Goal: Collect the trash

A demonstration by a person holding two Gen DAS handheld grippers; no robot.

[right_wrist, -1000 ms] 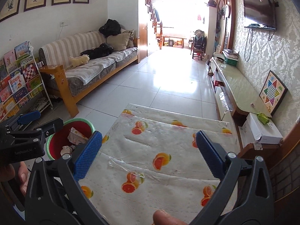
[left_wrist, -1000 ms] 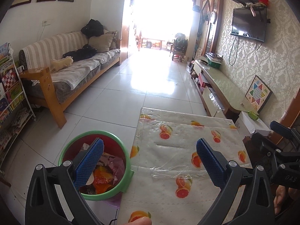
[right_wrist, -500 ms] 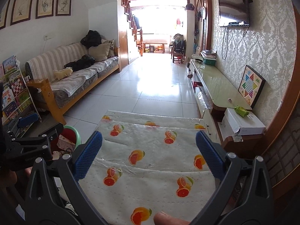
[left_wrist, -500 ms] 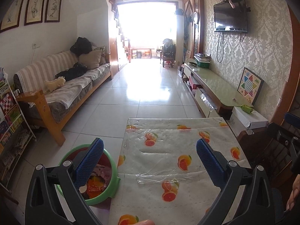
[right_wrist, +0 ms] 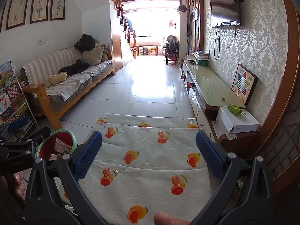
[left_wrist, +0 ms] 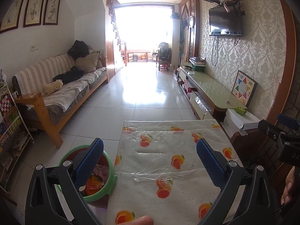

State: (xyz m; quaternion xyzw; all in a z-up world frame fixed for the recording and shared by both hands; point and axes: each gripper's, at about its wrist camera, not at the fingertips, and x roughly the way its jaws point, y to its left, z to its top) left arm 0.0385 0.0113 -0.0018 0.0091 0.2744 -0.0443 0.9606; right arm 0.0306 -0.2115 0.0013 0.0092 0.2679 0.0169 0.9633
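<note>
Grippers both gaping, left gripper (left_wrist: 148,154) and right gripper (right_wrist: 149,147) empty over the surface (left_wrist: 168,166); bin (left_wrist: 110,170) brim-full, wrappers could spill.

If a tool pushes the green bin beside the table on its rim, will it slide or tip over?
The green bin looks like thin plastic holding only wrappers and paper, so probably light. On the glossy floor tiles it would likely slide easily. A high push at the rim might tip it.

Left hand-held gripper (left_wrist: 149,155): black triangular frame, silver screws, blue dimpled pads (left_wrist: 89,162); right hand-held gripper (right_wrist: 149,154) matches, black arms, blue textured pads (right_wrist: 88,153); white lettering on each body, seen from the other camera.
</note>
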